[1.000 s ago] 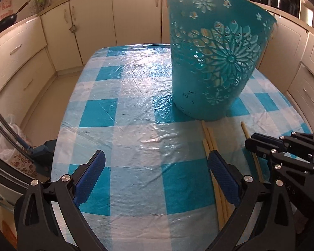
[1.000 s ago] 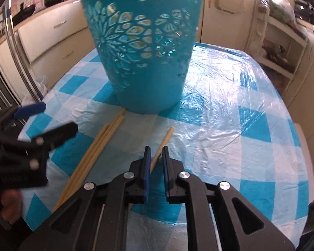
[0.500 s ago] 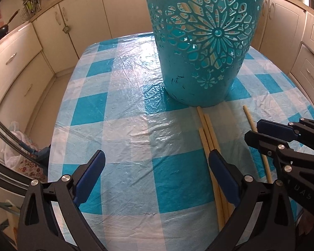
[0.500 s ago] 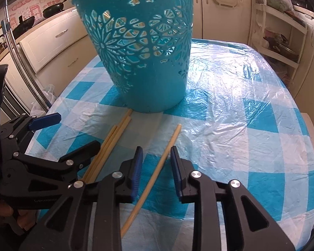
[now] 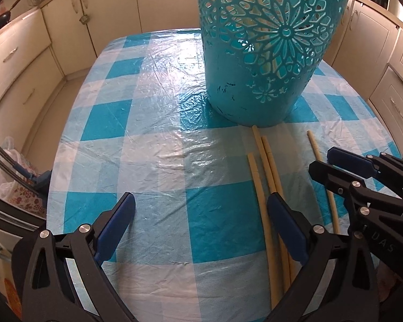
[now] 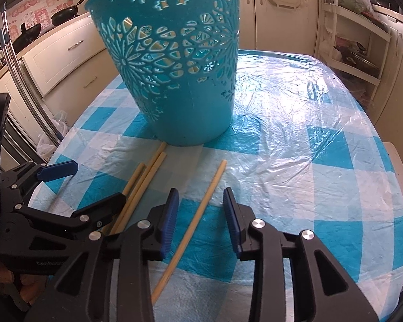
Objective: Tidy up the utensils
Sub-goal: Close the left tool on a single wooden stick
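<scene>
Right gripper (image 6: 201,218) fingers apart, straddling lone chopstick (image 6: 201,213) flat on surface (image 6: 295,161). Looks light, stiff, thin, likely slippery: best pinched mid-shaft. Left gripper (image 5: 201,226) wide open, empty.

Basket (image 6: 180,80) on the worktop (image 6: 309,139), ahead of the right hand-held gripper (image 6: 200,221); single chopstick (image 6: 201,209) between its fingers; three chopsticks (image 6: 145,185) to its left, before the basket.

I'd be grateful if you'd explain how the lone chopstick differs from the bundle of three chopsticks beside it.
The lone chopstick lies apart, between the right tool's open fingers; the three chopsticks lie bunched beside the left tool. The bundle reaches the teal basket; the lone one stops short. All are pale wood, flat on the tablecloth.
</scene>
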`<act>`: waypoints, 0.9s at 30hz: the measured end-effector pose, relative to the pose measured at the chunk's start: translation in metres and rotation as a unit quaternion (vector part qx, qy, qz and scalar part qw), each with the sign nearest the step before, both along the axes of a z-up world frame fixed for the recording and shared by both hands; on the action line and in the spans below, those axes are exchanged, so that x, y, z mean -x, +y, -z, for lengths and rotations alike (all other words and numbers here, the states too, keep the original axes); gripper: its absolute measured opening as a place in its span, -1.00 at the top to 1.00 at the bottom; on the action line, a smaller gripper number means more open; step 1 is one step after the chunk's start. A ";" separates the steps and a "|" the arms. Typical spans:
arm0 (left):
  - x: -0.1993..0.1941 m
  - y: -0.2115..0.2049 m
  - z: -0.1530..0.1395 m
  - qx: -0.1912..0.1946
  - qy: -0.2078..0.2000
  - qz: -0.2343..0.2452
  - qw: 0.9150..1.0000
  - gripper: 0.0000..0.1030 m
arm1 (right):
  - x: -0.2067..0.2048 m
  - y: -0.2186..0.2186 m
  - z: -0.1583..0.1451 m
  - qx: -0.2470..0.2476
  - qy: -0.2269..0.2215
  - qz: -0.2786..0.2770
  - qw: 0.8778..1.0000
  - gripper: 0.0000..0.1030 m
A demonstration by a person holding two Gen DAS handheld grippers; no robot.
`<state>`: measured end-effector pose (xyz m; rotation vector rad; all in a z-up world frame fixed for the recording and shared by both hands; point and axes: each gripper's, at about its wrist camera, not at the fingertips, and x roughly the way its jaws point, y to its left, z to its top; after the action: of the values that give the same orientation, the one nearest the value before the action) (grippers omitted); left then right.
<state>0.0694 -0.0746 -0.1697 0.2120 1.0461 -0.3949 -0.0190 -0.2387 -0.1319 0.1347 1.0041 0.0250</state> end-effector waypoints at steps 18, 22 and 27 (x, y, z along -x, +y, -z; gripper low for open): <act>-0.018 -0.008 -0.009 0.007 0.006 0.037 0.999 0.82 | -0.001 0.010 0.002 0.022 -0.002 -0.035 0.999 0.62; -0.027 0.004 -0.007 0.034 0.020 0.026 0.999 0.89 | -0.003 -0.003 0.001 0.005 0.005 -0.017 1.000 0.77; -0.028 0.006 -0.007 0.036 0.035 0.020 0.999 0.86 | -0.005 -0.019 0.002 -0.041 0.013 0.004 0.999 0.78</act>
<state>0.0973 -0.0686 -0.1626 0.1544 1.0959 -0.4779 -0.0143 -0.2580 -0.1338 0.2153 1.0287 0.0579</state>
